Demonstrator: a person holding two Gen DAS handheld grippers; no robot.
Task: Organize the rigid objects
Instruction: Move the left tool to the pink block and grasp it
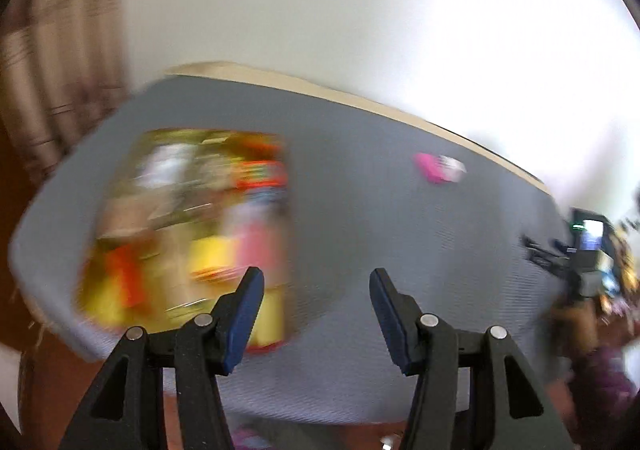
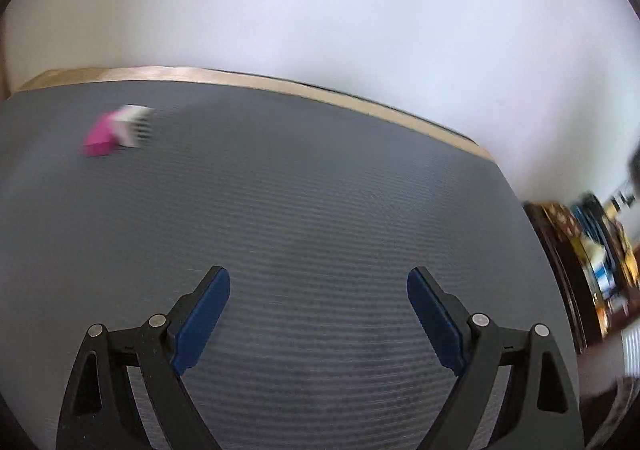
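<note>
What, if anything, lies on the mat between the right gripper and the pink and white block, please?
Nothing does. In the right wrist view, only bare grey ribbed mat stretches from the open right gripper to the pink and white block, which is blurred.

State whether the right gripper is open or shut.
Open: the right gripper has its jaws wide apart, with only bare grey mat showing between them.

no readable text, all blurred
</note>
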